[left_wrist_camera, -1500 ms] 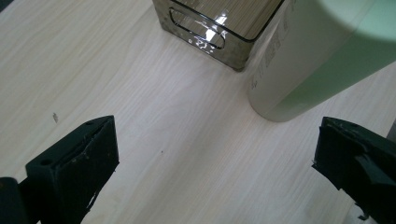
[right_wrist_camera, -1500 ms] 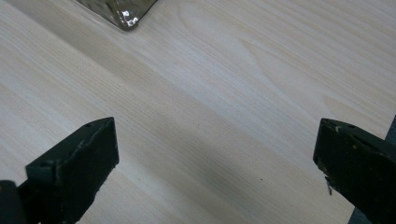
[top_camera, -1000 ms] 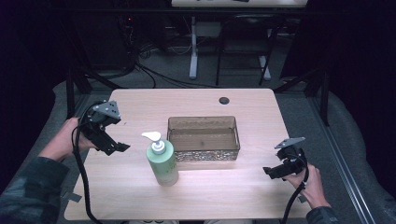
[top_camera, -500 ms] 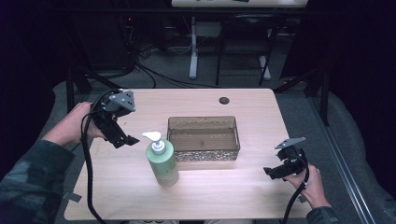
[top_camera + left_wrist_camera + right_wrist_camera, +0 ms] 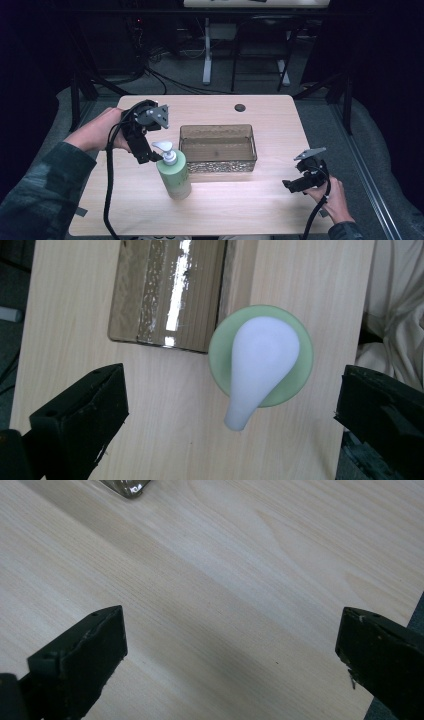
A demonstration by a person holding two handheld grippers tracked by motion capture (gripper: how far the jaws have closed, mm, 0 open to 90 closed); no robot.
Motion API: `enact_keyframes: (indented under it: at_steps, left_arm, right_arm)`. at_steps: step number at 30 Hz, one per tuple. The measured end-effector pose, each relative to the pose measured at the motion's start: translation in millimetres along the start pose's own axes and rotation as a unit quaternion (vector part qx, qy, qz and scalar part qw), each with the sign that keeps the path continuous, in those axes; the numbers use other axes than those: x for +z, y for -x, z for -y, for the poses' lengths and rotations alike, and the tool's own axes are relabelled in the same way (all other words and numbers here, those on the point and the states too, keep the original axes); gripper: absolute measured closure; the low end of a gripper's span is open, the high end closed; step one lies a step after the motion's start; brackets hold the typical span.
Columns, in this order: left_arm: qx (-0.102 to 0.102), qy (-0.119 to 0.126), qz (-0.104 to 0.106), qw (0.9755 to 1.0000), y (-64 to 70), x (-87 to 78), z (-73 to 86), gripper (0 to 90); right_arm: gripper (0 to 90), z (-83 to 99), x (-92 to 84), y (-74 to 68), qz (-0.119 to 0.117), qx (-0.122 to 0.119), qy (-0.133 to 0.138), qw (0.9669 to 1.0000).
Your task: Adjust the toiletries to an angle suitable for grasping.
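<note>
Stage: approach only, no grasp yet.

Bottle (image 5: 174,175) stood upright on tabletop (image 5: 240,210), just beside front-left corner of bin (image 5: 218,148); touching or not, couldn't tell. Pump head (image 5: 260,362) white, nozzle toward left side of tabletop in high view.

Left hand-held gripper (image 5: 148,156) poised above and just left of pump, pointing down. Seen in left gripper view: jaws spread wide, pump and green shoulder between them w/ clear gaps both sides. Released, nothing gripped. Bottle sat right of centre between the jaws, so closer to one jaw than the other.

Right hand-held gripper (image 5: 292,185) parked low near front-right of tabletop, well apart from bottle and bin. Jaws wide apart in right gripper view, bare wood between them; bin corner (image 5: 126,487) at top edge. Released, idle.

Bin looked empty: smoky see-through walls, bare floor.

Done so far (judged): left gripper brought over bottle, roughly aligned w/ pump.
Left (judged): lower, close on pump neck or body, lift, likely transfer into bin. None of that started.

Caution (judged): top-down grip on rounded pump head prob. slippery; off-centre closing could tip bottle toward bin wall. Better to centre first.
</note>
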State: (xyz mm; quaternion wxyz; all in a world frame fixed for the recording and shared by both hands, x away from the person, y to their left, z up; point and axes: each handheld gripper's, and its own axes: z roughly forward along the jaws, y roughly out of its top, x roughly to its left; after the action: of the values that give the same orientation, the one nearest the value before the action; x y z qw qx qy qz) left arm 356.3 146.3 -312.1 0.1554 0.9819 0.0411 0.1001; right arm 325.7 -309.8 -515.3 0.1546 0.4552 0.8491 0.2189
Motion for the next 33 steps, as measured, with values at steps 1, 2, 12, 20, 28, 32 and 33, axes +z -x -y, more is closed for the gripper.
enact_keyframes:
  at_steps: [1, 2, 12, 20, 28, 32, 33]
  left_arm:
    - [0.001, -0.003, 0.001, 1.0000, 0.4, 0.4, -1.4, 0.1]
    - [0.001, -0.007, 0.003, 1.0000, 0.7, 0.8, -2.7, 0.2]
    - [0.017, -0.019, 0.001, 0.9997, 1.1, 4.6, -9.0, 16.8]
    - [0.029, -0.024, 0.013, 0.9992, 2.0, 8.4, -12.4, 37.3]
    - [0.041, -0.040, 0.029, 0.9980, 1.6, 13.3, -17.0, 51.1]
    - [0.045, -0.042, 0.037, 0.9974, 1.6, 14.5, -19.0, 56.7]
    - [0.047, -0.043, 0.039, 0.9972, 1.7, 14.7, -19.4, 57.8]
  right_arm:
    - [0.0, 0.0, 0.0, 0.0, 0.000, 0.000, 0.000, 1.0000]
    - [0.0, 0.0, 0.1, -0.1, 0.000, 0.000, 0.000, 1.0000]
    - [0.0, 0.1, 1.2, -1.2, -0.001, 0.002, -0.004, 1.0000]
    - [0.0, 0.3, 2.9, -1.4, 0.002, -0.004, -0.012, 0.9999]
    - [0.0, 0.2, 3.3, -2.2, 0.003, -0.004, -0.015, 0.9999]
    - [0.0, 0.5, 4.4, -2.6, 0.007, -0.010, -0.020, 0.9997]
    - [0.0, 0.5, 4.5, -2.7, 0.007, -0.012, -0.023, 0.9996]
